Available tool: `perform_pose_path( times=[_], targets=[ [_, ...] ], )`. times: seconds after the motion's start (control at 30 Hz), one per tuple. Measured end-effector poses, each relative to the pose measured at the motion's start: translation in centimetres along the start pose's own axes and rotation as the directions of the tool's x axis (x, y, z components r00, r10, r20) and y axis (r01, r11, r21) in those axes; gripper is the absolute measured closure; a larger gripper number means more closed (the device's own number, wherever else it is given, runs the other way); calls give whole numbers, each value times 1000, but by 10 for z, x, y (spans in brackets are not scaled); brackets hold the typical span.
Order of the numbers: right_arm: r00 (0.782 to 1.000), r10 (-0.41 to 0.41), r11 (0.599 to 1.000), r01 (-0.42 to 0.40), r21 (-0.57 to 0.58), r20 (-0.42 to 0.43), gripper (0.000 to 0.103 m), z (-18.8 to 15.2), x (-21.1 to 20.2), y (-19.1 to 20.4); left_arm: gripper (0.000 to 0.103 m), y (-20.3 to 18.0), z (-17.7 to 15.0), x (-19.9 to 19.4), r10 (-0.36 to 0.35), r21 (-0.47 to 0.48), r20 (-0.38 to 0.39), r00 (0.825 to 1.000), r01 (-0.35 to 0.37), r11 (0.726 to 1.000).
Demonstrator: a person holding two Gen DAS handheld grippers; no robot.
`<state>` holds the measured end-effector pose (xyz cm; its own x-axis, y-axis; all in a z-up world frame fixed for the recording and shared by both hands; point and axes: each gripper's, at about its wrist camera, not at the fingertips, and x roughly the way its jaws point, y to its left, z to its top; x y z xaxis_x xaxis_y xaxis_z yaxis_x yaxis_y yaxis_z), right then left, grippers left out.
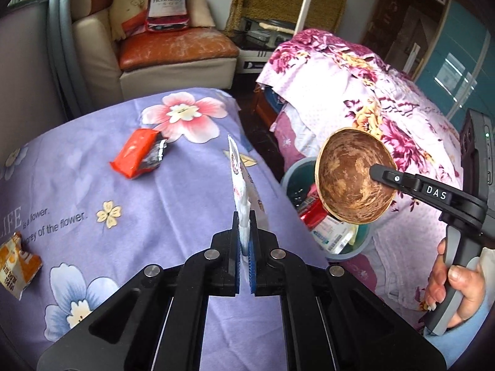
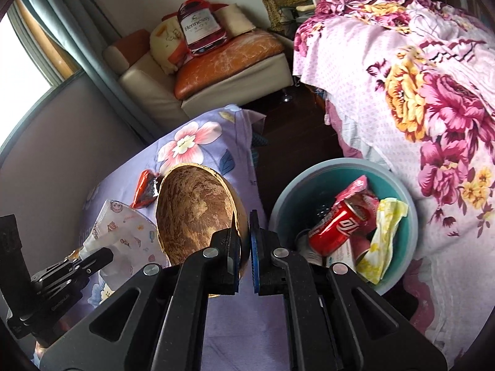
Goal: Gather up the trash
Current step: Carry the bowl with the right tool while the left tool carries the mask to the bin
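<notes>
My left gripper (image 1: 244, 232) is shut on a white printed face mask (image 1: 239, 173), held edge-on above the purple flowered bedspread (image 1: 173, 210); the mask also shows in the right wrist view (image 2: 123, 232). My right gripper (image 2: 244, 241) is shut on the rim of a brown coconut shell half (image 2: 195, 210), held just left of the teal trash bin (image 2: 402, 204). The shell also shows in the left wrist view (image 1: 352, 176), above the bin (image 1: 294, 170). The bin holds a red cola can (image 2: 337, 228), a yellow wrapper (image 2: 383, 238) and other packets.
A red snack wrapper (image 1: 137, 153) and an orange wrapper (image 1: 17, 262) lie on the purple bedspread. A pink flowered bed (image 2: 433, 92) stands right of the bin. A leather sofa seat (image 1: 173, 52) with a red bag stands at the back.
</notes>
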<state>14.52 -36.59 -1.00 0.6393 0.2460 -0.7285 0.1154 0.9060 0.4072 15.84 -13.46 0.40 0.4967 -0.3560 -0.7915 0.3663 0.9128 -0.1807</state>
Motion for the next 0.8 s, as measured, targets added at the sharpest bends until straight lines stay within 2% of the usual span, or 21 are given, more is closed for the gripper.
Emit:
perform_pose_path(
  times=[0.17, 0.4, 0.6, 0.8],
  targets=[
    [997, -63, 996, 60, 68, 35, 97, 4, -18, -44, 99, -50, 11, 29, -68, 60, -40, 997, 70, 996],
    [991, -128, 984, 122, 130, 34, 97, 8, -30, -93, 99, -107, 11, 71, -112, 138, -114, 987, 127, 982],
    [987, -158, 976, 154, 151, 18, 97, 7, -28, -121, 99, -127, 9, 104, -127, 148, -175, 976, 153, 977],
    [984, -177, 973, 174, 155, 5, 97, 4, -23, -130, 95, -131, 5, 130, -127, 138, -230, 965, 162, 977]
  ],
)
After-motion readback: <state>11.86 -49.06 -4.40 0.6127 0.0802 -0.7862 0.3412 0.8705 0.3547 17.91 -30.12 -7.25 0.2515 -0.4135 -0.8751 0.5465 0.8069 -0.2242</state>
